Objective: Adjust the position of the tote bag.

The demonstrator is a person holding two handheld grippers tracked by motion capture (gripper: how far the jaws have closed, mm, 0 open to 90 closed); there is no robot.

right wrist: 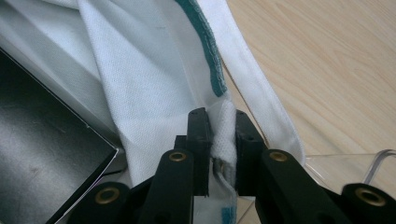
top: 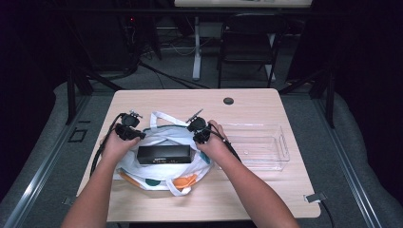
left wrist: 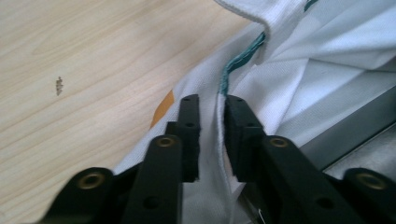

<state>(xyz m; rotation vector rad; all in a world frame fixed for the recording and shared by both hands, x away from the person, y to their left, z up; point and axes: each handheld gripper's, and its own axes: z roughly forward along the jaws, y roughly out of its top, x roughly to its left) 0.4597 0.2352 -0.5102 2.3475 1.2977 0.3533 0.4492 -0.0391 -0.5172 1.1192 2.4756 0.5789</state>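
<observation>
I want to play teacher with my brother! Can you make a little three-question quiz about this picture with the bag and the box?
1. True or false: the black box lies on the white bag.
2. What is the right tool pinching? A) a bunched fold of the bag's cloth B) the clear bin C) the black box
3. Look at the left tool: are its jaws pressed tight on the bag's edge, or is there a gap?

Key:
1. True.
2. A.
3. There is a gap: the bag's edge stands between the jaws, next to the right-hand one, and the other jaw is clear of it.
</observation>
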